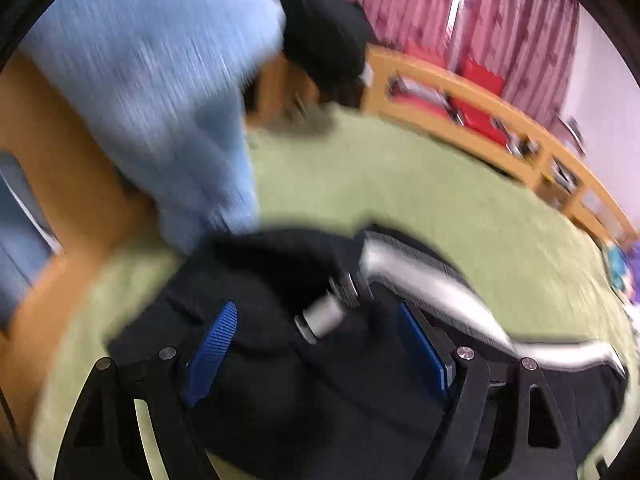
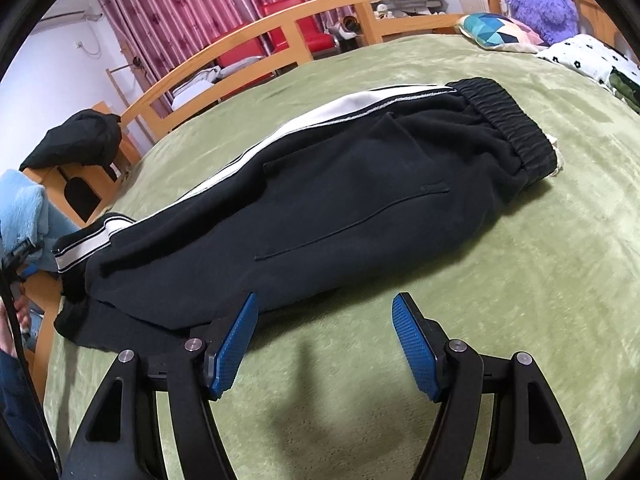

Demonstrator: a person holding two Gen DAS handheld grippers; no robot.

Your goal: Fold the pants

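Black pants (image 2: 320, 184) lay folded lengthwise on a green bedspread (image 2: 500, 280); the left gripper (image 1: 316, 344) and right gripper (image 2: 324, 344) both gaped wide, gripping nothing.

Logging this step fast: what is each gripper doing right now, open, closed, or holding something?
Left gripper: open, above the black pants, gripping nothing.
Right gripper: open, empty, over the green blanket beside the pants.

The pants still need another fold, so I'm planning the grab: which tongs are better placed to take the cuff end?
Left. The left tongs are open right over the pants cuffs; the right tongs sit beside mid-leg.
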